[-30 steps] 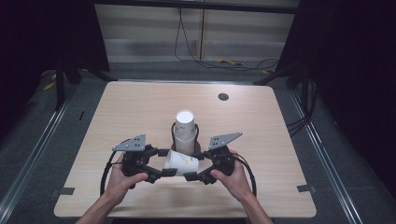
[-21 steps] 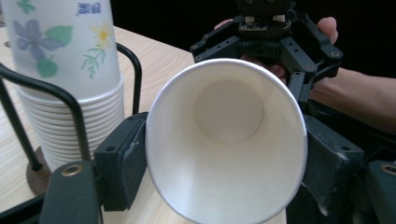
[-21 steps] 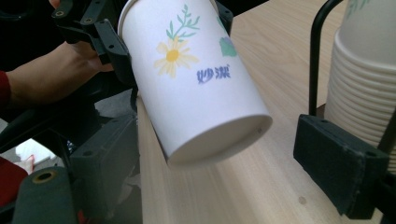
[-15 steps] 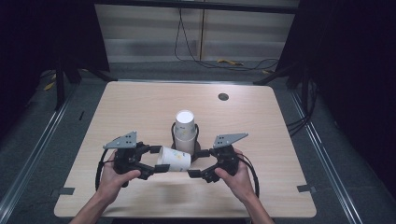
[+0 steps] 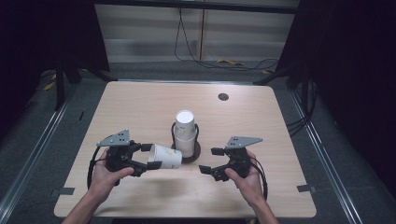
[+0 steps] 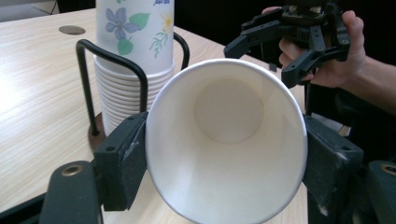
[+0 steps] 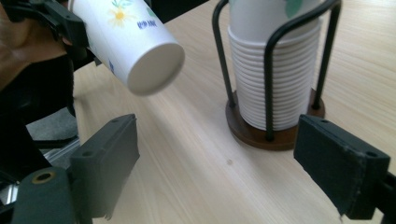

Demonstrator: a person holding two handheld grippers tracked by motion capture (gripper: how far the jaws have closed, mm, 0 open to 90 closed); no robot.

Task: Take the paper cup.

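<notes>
My left gripper [image 5: 148, 156] is shut on a white paper cup [image 5: 166, 156] with a flower print, held on its side above the table, base toward the right. In the left gripper view the cup [image 6: 226, 140] sits mouth-first between the jaws. A stack of paper cups [image 5: 185, 130] stands upside down in a black wire holder on a round wooden base [image 5: 192, 157] at the table's middle. My right gripper [image 5: 211, 160] is open and empty, just right of the holder. In the right gripper view the held cup [image 7: 128, 44] hangs upper left and the stack [image 7: 273, 79] stands ahead.
The wooden table [image 5: 140, 105] has a round cable hole [image 5: 223, 96] at its far right. Black cables lie on the floor beyond the table. Dark metal rails run along both sides.
Both grippers held the cup between them a second ago. The right gripper has let go and moved right, and the left gripper has carried the cup off to the left.
</notes>
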